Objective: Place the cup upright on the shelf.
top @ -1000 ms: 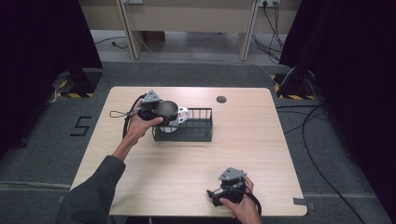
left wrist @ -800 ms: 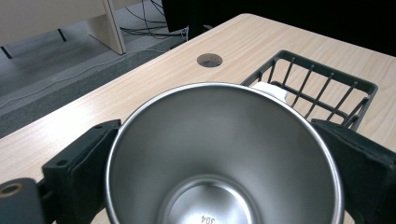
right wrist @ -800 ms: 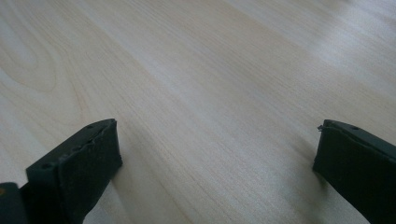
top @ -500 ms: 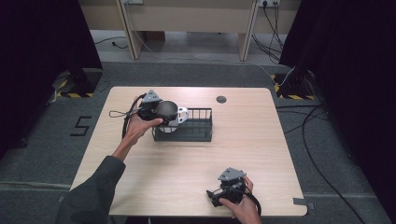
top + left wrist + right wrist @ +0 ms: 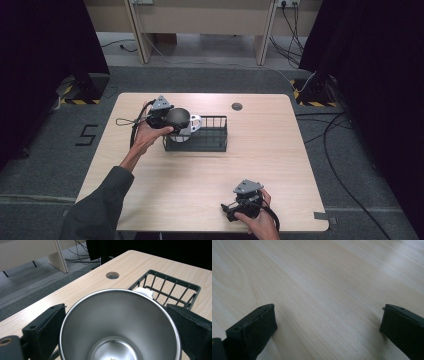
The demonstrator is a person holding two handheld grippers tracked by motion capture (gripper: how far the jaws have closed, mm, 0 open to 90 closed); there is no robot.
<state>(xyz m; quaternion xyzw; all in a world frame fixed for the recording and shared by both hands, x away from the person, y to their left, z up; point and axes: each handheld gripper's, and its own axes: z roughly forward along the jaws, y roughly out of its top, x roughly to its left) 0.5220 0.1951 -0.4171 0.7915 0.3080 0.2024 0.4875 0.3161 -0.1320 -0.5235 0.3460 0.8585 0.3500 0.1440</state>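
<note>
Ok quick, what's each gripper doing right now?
Left gripper: closed on the steel cup, at the left end of the black wire basket.
Right gripper: open, holding nothing, low over the bare wooden table.

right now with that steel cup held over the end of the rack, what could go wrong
1. The left tool grips the steel cup by its smooth, tapered sides, so it could slip.
2. A white item already sits in the wire rack just past the cup's rim; lowering here may knock it.
3. The rack looks light, so a bump on its edge could shift it across the table.
</note>
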